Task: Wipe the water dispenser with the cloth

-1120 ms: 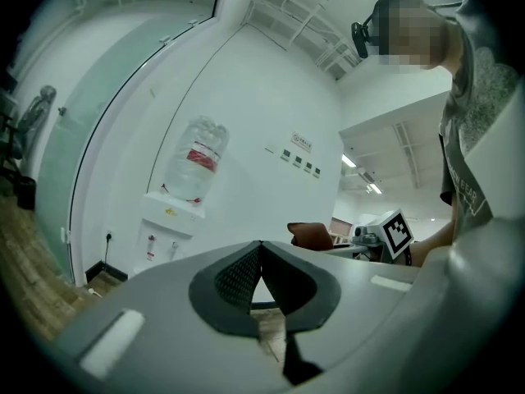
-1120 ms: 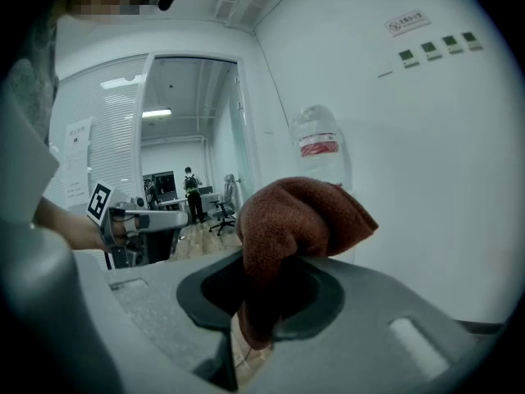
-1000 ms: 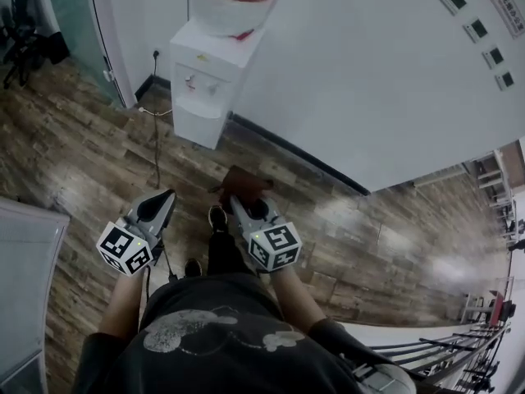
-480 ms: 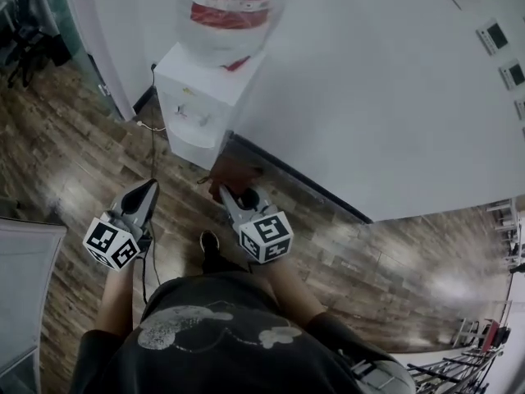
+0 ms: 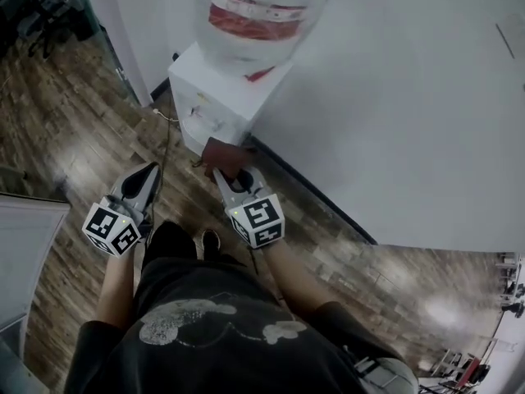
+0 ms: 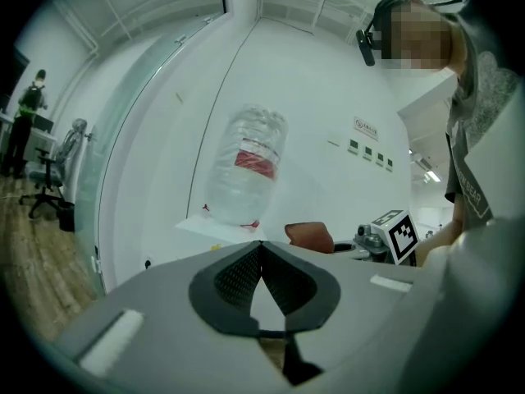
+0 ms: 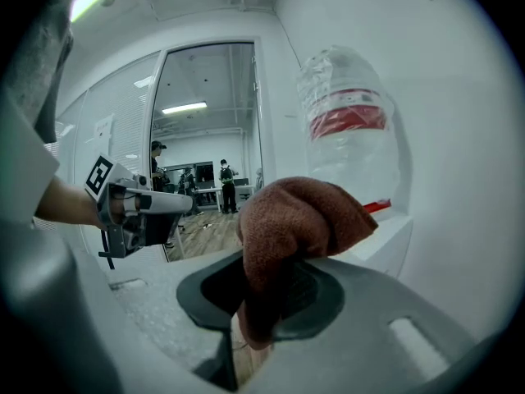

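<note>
Right gripper view shows jaws clamping the cloth (image 7: pixel 299 220); head view doesn't.

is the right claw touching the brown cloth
Touching. The right gripper view shows the right claw shut on the rust-brown terry cloth, with the fabric pinched between its jaws and bunched above them.

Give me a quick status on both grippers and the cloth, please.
Right gripper shut on brown cloth, near water dispenser, contact unclear. Left gripper shut, empty. Nothing in the way.
</note>
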A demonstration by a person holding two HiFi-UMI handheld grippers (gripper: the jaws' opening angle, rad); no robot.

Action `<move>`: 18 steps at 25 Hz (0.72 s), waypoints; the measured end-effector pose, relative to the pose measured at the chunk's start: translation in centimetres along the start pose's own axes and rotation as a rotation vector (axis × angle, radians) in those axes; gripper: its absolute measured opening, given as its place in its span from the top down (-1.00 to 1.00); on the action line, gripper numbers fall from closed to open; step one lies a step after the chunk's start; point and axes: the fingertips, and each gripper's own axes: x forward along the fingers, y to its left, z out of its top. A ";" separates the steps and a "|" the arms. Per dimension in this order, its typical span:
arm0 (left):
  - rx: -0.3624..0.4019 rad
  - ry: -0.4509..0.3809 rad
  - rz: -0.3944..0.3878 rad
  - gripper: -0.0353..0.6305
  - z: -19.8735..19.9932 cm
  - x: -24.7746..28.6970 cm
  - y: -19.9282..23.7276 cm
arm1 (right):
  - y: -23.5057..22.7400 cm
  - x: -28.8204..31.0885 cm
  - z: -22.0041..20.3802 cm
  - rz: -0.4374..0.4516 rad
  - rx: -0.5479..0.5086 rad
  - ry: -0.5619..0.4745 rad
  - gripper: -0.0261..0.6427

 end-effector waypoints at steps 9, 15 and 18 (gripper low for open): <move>-0.028 0.021 -0.042 0.87 0.7 3.2 6.8 | -0.8 6.8 0.8 -0.017 0.017 0.092 0.75; -0.036 0.046 -0.096 0.87 2.5 5.7 12.6 | -1.1 14.2 2.2 -0.049 0.030 0.117 0.75; -0.052 0.042 -0.105 0.87 3.1 6.2 15.9 | -1.4 18.0 2.7 -0.085 0.071 0.122 0.75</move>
